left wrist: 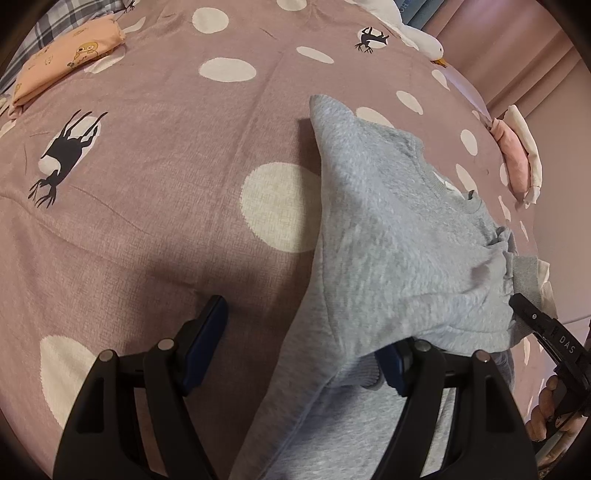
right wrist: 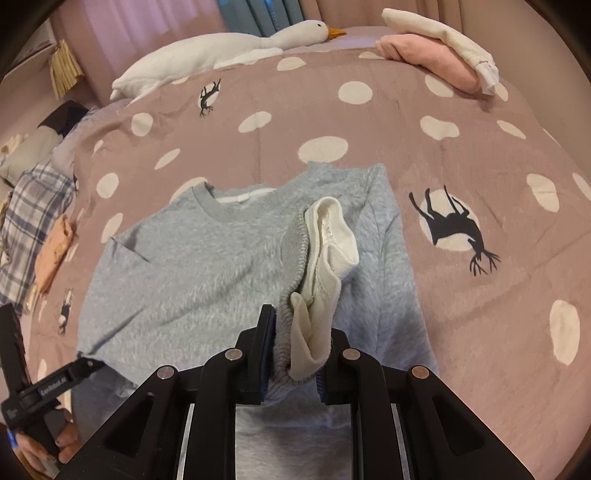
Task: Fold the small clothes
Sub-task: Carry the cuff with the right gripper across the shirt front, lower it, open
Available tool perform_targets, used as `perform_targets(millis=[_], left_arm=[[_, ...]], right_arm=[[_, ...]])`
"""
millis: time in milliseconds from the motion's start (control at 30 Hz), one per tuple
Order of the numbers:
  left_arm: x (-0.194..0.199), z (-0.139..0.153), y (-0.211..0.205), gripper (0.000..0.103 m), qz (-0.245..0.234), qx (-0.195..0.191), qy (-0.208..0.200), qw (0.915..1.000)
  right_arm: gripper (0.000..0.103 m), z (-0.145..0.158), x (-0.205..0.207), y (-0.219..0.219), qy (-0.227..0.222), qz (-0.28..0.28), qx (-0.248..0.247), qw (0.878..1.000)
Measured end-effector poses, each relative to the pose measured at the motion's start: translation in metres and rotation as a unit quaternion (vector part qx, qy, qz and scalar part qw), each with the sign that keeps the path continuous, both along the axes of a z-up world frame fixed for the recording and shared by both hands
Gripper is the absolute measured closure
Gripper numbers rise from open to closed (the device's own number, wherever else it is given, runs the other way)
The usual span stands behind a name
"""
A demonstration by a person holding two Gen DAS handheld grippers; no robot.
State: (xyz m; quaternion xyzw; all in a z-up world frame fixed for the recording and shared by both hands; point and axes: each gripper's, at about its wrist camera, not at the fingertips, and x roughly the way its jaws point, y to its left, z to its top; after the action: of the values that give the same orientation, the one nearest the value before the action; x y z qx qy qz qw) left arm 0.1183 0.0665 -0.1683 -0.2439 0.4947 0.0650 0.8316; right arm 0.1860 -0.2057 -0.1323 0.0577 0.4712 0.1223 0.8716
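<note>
The right-hand finger [left wrist: 391,365] of the left gripper [left wrist: 306,347] is being covered by a fold of the grey sweatshirt [left wrist: 388,236], so contact with the cloth cannot be determined. The sweatshirt's lower part is being cut off by the bottom edge in both views. The books [right wrist: 258,14] behind the goose toy [right wrist: 221,48] are being cropped at the top, their lettering too blurred to read.

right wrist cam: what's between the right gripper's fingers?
In the right wrist view, the right gripper pinches the grey sweatshirt at its ribbed cuff, together with the white inner layer.
</note>
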Motion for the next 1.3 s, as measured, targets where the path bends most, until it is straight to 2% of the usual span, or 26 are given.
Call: perform_targets(millis=[467,767,933,1000,1167,1300], left_arm=[[0.000,0.000,-0.002,0.026,-0.002,0.003,0.001,1.0000],[0.001,-0.001,-0.003,0.026,-0.004,0.006,0.002,1.0000],[0.001,-0.001,-0.003,0.026,-0.004,0.006,0.002,1.0000],[0.001,-0.001,-0.003,0.026,-0.004,0.006,0.002,1.0000],[0.000,-0.001,-0.003,0.026,-0.005,0.007,0.002,1.0000],[-0.001,-0.002,-0.001,0.026,-0.006,0.000,0.000,1.0000]], right_arm=[[0.085,0.000,-0.001,-0.009,0.005,-0.009,0.014,1.000],[0.085,-0.008,0.000,-0.017,0.026,-0.013,0.038,0.999],[0.081,-0.008,-0.001,-0.020,0.031,-0.016,0.038,0.999],[0.075,-0.007,-0.001,-0.021,0.027,-0.025,0.024,0.999],[0.074,-0.010,-0.002,-0.030,0.032,-0.030,0.043,0.998],[0.074,-0.008,-0.005,-0.034,0.024,-0.036,0.039,0.998]])
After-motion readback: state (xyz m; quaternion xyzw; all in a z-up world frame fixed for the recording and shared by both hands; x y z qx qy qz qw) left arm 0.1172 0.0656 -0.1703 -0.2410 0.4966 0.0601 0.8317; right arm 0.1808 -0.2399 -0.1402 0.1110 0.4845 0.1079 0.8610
